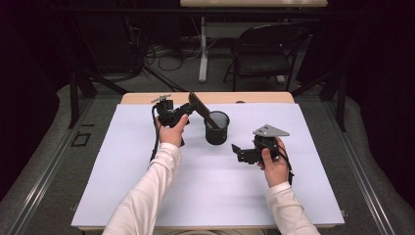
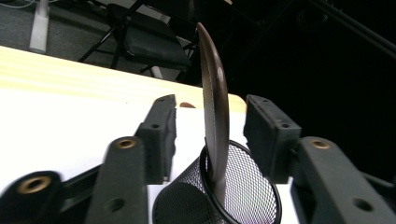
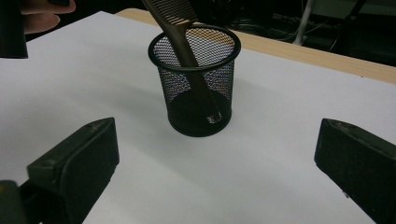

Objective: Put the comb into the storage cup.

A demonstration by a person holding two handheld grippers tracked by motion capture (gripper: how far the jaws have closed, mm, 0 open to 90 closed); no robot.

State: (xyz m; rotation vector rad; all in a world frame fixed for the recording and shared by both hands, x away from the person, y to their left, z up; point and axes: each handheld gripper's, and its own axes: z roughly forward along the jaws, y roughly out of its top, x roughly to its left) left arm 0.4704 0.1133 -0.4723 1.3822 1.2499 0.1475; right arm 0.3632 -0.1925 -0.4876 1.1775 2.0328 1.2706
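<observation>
A brown comb [image 1: 199, 107] leans in a black mesh cup [image 1: 217, 128] near the middle of the white sheet, its toothed end sticking up to the left. My left gripper [image 1: 188, 108] is held at that upper end. In the left gripper view the comb [image 2: 215, 102] stands edge-on between the pads [image 2: 163, 135] with a gap on each side, above the cup [image 2: 247, 191]. My right gripper [image 1: 240, 152] hovers low to the right of the cup, jaws wide apart around nothing. The right gripper view faces the cup [image 3: 198, 88] and comb [image 3: 180, 35].
A white sheet [image 1: 147, 196] covers most of the wooden table [image 1: 147, 98]. Beyond the far edge stand a black folding chair [image 1: 264, 49], a white table leg [image 1: 203, 49] and cables on the floor. The hand holding the left gripper [image 3: 42, 14] appears at the right gripper view's top left.
</observation>
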